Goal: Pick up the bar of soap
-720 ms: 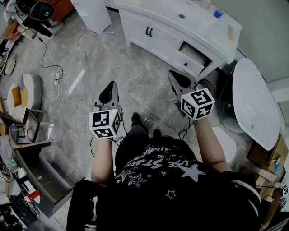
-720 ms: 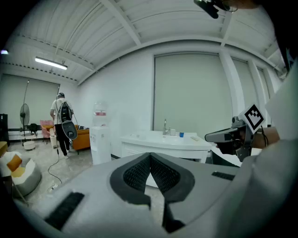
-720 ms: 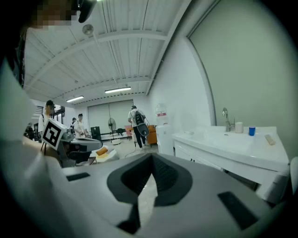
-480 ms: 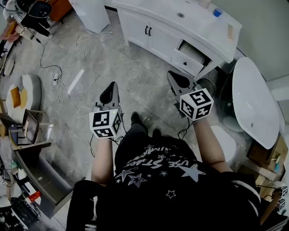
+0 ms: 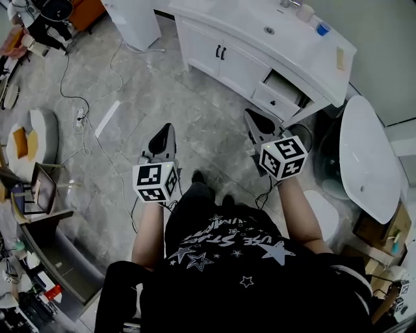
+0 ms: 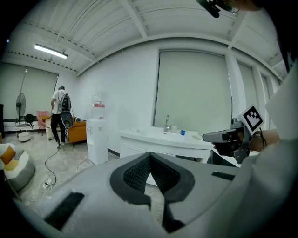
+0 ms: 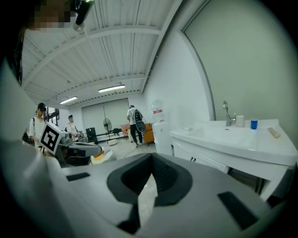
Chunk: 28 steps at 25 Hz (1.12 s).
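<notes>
- The bar of soap (image 5: 340,58) lies on the white counter (image 5: 227,13), at its far right end, past the tap (image 7: 226,111) and the blue cup (image 5: 322,28).
- Nothing touches the soap. It sits alone on the bare top, near the counter's right edge.
- The person stands back from the counter on the open floor and holds both tools out, tipped slightly downward.
- The left gripper (image 5: 168,127) has its jaws pressed together with nothing between them.
- The right gripper (image 5: 250,116) is the same, with its pads meeting and empty.
- From both tools the soap lies ahead and off to the right. The right gripper is clearly the nearer one, pointing toward the counter's right half, just short of the open drawer (image 5: 284,88).
- The left gripper faces the counter's left half, well apart from the soap.
- The soap is small from here, so I can only guess how it lies. Its long side seems to run front to back across the counter rather than along it.
- My judgement is that the reach has not begun. The right-hand jaws need to open and come in over the counter's front edge, closing across the soap's narrow width.
</notes>
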Tool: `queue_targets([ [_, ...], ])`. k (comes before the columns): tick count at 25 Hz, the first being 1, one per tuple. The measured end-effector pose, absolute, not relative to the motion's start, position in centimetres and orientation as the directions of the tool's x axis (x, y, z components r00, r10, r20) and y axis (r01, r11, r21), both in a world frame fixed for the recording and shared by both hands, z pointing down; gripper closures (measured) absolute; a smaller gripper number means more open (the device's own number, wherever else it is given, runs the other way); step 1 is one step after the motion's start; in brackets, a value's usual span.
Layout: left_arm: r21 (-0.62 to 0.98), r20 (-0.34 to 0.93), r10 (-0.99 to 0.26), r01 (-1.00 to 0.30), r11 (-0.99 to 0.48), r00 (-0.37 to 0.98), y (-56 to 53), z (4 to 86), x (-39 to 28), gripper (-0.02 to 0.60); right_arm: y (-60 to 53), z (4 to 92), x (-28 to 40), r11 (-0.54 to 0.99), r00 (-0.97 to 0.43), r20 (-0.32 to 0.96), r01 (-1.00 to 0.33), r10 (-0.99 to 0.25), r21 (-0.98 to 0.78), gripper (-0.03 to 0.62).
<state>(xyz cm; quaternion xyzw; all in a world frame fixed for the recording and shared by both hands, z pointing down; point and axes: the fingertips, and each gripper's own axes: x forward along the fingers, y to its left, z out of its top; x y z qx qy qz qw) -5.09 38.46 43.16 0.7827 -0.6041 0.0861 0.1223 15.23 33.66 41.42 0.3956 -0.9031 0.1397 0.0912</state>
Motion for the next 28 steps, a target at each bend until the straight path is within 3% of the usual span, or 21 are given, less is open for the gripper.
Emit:
queue_targets([
  [6, 0.082, 0.265, -0.925, -0.962, -0.261, 0.274, 33.0, 41.9, -9.9, 0.572, 27.8, 39.6, 11.0, 0.620, -0.647, 0.232, -0.762, -0.726, -0.187, 0.580],
  [15, 0.086, 0.255, -0.918, -0.953, -0.291, 0.303, 27.9, 41.3, -14.6, 0.572, 23.0, 39.1, 6.1, 0.624, -0.644, 0.264, -0.764, -0.719, -0.164, 0.363],
  [20, 0.096, 0.275, -0.914, -0.955, -0.281, 0.297, 25.5, 42.2, -15.3, 0.572, 20.4, 39.3, 4.8, 0.667, -0.693, 0.246, -0.720, -0.677, -0.193, 0.213],
  [28, 0.082, 0.303, -0.918, -0.967, -0.241, 0.255, 18.6, 42.9, -15.6, 0.572, 11.4, 41.3, 5.0, 0.669, -0.713, 0.234, -0.701, -0.660, -0.248, 0.163],
])
